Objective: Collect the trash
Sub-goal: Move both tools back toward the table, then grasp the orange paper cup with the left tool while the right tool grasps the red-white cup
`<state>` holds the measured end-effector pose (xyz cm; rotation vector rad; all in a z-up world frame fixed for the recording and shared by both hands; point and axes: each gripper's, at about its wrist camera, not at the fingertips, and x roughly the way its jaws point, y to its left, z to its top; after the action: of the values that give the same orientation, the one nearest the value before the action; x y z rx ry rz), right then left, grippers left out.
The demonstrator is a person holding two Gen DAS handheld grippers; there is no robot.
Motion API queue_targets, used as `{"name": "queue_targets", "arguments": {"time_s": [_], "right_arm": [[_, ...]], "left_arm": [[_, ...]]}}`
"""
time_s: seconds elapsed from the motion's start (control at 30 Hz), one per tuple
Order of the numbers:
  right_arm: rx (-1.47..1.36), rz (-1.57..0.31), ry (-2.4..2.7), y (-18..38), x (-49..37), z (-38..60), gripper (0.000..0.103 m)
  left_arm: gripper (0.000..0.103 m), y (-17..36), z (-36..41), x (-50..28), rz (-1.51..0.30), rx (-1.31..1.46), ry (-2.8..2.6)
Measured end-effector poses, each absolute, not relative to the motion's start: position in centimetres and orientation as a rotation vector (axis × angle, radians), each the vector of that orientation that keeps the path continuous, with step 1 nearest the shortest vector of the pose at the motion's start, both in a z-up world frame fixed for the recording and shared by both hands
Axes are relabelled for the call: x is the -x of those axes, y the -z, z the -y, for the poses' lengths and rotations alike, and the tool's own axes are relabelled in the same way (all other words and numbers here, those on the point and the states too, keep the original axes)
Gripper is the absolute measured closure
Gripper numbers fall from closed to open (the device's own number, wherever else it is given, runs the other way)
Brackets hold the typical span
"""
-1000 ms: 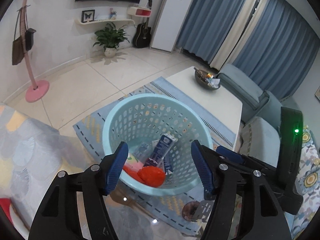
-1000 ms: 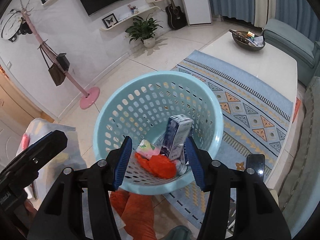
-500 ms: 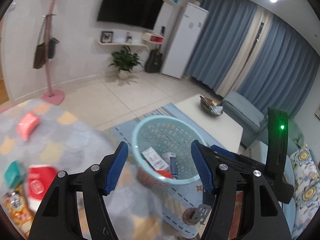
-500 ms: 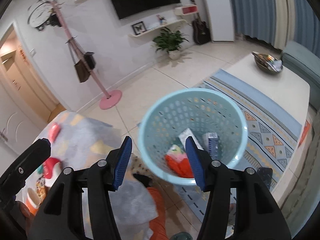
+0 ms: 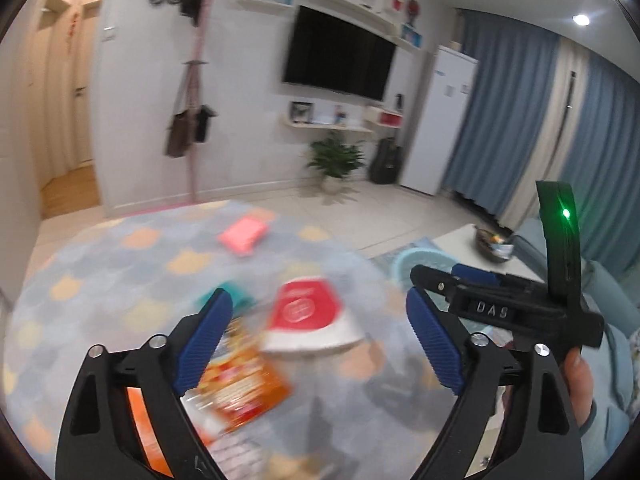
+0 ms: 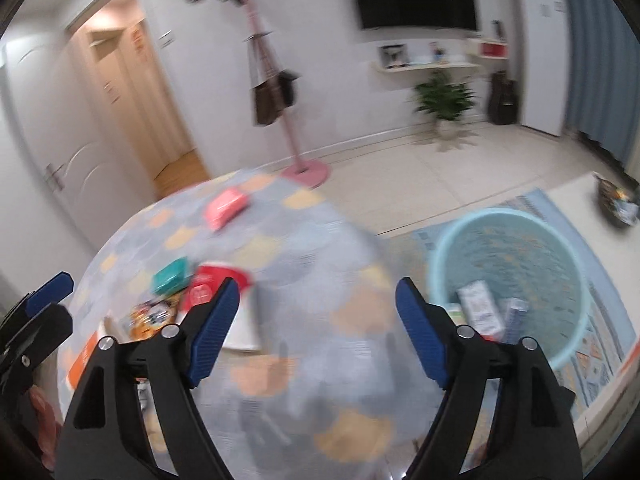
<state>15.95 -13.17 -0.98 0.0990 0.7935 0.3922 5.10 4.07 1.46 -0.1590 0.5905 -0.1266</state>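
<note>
**Both tongs spread over the table, nothing pinched**

Your left tongs (image 5: pixel 320 336) hang over the table (image 5: pixel 100 280) with the jaws opening and nothing between the pads. Just beyond them, a little left of the gap's middle, lies the red-and-white pack (image 5: pixel 308 320). Under the left pad lies the orange snack bag (image 5: pixel 244 384), and a teal packet (image 5: pixel 240 298) peeks out behind that pad. The pink packet (image 5: pixel 243 234) lies well beyond, toward the far edge.

Your right tongs (image 6: pixel 318 328) are also opening, with only bare tablecloth between the pads. The trash sits to their left: the teal packet (image 6: pixel 171 276), the red pack (image 6: pixel 210 286) touching the left pad's outline, the snack bag (image 6: pixel 150 316) beside it. The basket (image 6: pixel 508 280) stands on the floor right of the right pad, with cartons (image 6: pixel 480 312) inside.
</note>
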Motion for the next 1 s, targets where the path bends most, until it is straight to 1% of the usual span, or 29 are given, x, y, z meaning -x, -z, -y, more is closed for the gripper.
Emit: {"name": "queue_targets", "arguments": {"time_s": [0.03,0.07,0.13,0.3,0.57,0.7,0.77,0.9,0.93,0.97,1.0], "right_arm": [[-0.101,-0.809,-0.411,1.4,-16.2,12.1,0.016],[-0.104,-0.825,-0.422,1.9,-16.5,11.1,0.015],[-0.105,-0.844,-0.457,2.8,-16.8,9.6,0.015],[-0.057,-0.893,-0.488,4.8,-17.5,5.5,0.015],[-0.055,-0.948,-0.496,6.6,-18.4,3.3,0.015],[-0.055,-0.964,-0.514,7.4,-18.6,3.1,0.015],[-0.044,-0.944,-0.521,7.4,-18.3,2.8,0.016],[-0.01,-0.935,-0.553,7.3,-17.7,2.2,0.026],[-0.01,-0.936,-0.548,7.3,-17.8,2.3,0.031],[-0.019,-0.936,-0.55,7.3,-17.8,2.4,0.034],[-0.037,-0.94,-0.567,7.3,-17.9,2.7,0.042]], "left_arm": [[0.016,-1.3,-5.2,-4.8,-0.598,0.165,0.111],[0.014,-0.9,-6.5,-4.2,-0.611,0.17,0.091],[0.009,0.2,-8.8,-3.4,-0.649,0.177,0.058],[0.009,2.7,-12.3,-1.7,-0.75,0.154,0.008],[0.009,6.6,-14.7,-0.5,-0.854,0.183,-0.003],[0.009,7.7,-14.2,-1.3,-0.896,0.204,0.037],[0.009,8.1,-13.7,-1.5,-0.91,0.205,0.039],[0.013,8.7,-13.3,-1.6,-0.908,0.231,0.05],[0.015,8.6,-13.2,-1.6,-0.905,0.234,0.049],[0.02,8.5,-13.1,-1.6,-0.902,0.235,0.051],[0.022,8.3,-13.0,-1.5,-0.897,0.231,0.055]]}}
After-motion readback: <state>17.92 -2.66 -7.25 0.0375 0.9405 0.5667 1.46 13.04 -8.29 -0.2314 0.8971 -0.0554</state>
